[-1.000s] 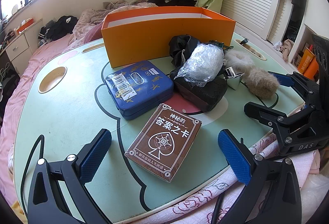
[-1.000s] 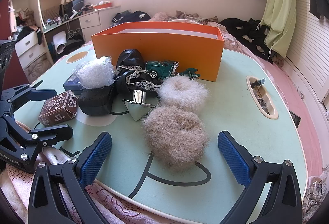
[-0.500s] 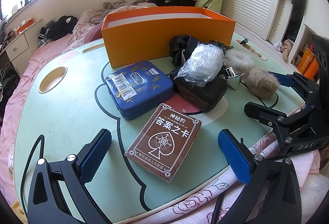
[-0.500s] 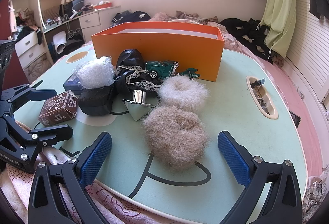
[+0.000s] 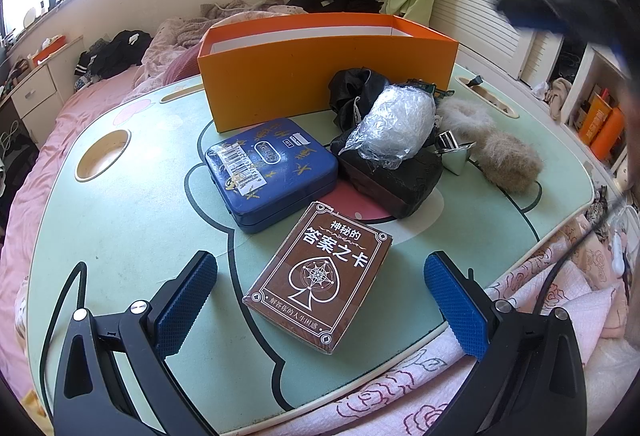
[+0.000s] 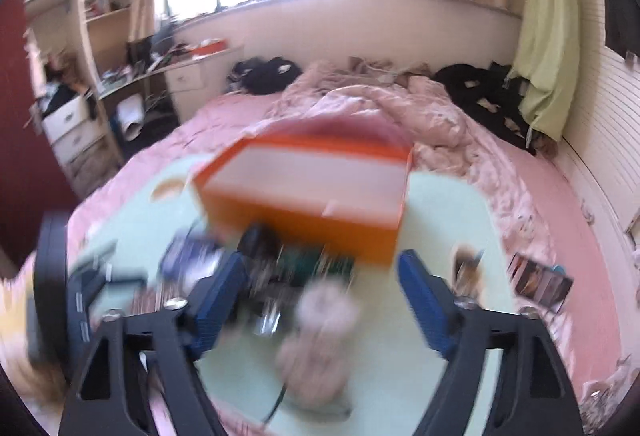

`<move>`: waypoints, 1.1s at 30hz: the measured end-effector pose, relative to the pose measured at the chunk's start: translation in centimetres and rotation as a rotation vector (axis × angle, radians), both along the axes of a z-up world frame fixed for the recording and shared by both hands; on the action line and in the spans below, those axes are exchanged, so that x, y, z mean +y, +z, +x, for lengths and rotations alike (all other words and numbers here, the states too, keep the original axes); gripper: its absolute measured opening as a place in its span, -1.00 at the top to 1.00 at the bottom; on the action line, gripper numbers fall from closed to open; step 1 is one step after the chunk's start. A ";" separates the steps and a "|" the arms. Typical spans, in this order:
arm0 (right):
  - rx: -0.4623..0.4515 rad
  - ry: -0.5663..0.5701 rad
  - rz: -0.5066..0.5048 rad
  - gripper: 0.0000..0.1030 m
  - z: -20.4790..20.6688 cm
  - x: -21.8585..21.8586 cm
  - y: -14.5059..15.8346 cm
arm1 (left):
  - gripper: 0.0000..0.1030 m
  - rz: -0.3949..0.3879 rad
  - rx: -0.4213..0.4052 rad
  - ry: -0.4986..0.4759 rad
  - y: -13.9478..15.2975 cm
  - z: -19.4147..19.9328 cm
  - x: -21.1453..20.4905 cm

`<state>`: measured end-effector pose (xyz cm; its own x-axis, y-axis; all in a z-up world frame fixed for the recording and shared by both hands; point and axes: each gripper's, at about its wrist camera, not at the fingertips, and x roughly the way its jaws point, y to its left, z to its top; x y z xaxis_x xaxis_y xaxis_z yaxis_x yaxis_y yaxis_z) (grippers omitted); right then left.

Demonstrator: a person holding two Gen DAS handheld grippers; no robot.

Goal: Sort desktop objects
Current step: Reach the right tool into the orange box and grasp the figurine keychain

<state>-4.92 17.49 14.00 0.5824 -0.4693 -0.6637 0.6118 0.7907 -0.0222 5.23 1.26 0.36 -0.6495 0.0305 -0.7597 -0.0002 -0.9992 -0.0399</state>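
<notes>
1. The left tongs (image 5: 320, 296) hang wide open above the near edge of the pale green table (image 5: 120, 228), gripping nothing; the brown card box (image 5: 320, 276) lies flat on the table between their blue pads, touching neither.
2. Just beyond the card box sits a blue tin (image 5: 270, 174) with a barcode sticker, and behind that an open orange box (image 5: 328, 72) stands upright.
3. To the right of the tin, a clear plastic bundle (image 5: 396, 126) rests on a black block (image 5: 396, 178), with black cloth (image 5: 356, 92) behind it.
4. Further right lie two fur puffs, one pale (image 5: 464, 116) and one tan (image 5: 508, 162), with a small silver piece (image 5: 454, 156) beside them.
5. The right tongs (image 6: 320, 300) are raised over the table, jaws closing with nothing clamped between them; the view is heavily blurred.
6. Below them the pale fur puffs (image 6: 320, 340) smear together, and the orange box (image 6: 312, 196) shows its white inside.
</notes>
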 end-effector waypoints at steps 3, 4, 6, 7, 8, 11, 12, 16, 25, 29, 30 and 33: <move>0.115 0.016 0.145 0.04 4.9 -4.4 0.6 | -1.00 -0.001 0.000 0.000 0.0 0.0 0.0; 0.139 0.041 0.232 0.08 6.4 -6.0 0.3 | -1.00 -0.001 0.000 0.000 0.0 0.0 0.0; 0.177 0.063 0.439 0.15 8.7 -9.2 -1.3 | -1.00 -0.001 0.000 0.000 0.0 0.0 0.0; 0.204 0.057 0.515 0.16 9.6 -10.5 -2.3 | -1.00 -0.001 0.000 -0.001 0.0 0.0 0.0; 0.235 0.058 0.543 0.18 10.2 -11.2 -2.9 | -0.99 -0.001 0.000 -0.001 0.0 0.0 0.0; 0.359 0.022 0.527 0.18 11.7 -12.6 -4.6 | -1.00 0.000 0.000 -0.001 0.0 0.0 0.0; 0.407 0.023 0.521 0.18 12.1 -12.9 -5.1 | -1.00 -0.001 0.000 -0.001 0.0 0.0 0.0; 0.548 0.043 0.551 0.12 13.0 -13.0 -7.4 | -0.99 0.000 0.000 -0.001 0.0 0.1 0.0; 0.656 0.098 0.486 0.34 13.6 -11.7 -10.0 | -0.99 0.001 0.000 -0.001 0.3 0.0 0.0; 0.605 0.087 0.487 0.35 12.3 -12.2 -9.7 | -1.00 0.001 0.001 -0.001 0.3 0.1 0.0; 0.578 0.077 0.469 0.35 12.2 -12.4 -9.3 | -1.00 0.002 0.001 -0.001 0.4 0.0 0.0; 0.445 0.072 0.467 0.35 10.9 -12.9 -6.6 | -1.00 0.001 0.001 -0.001 0.4 0.0 0.0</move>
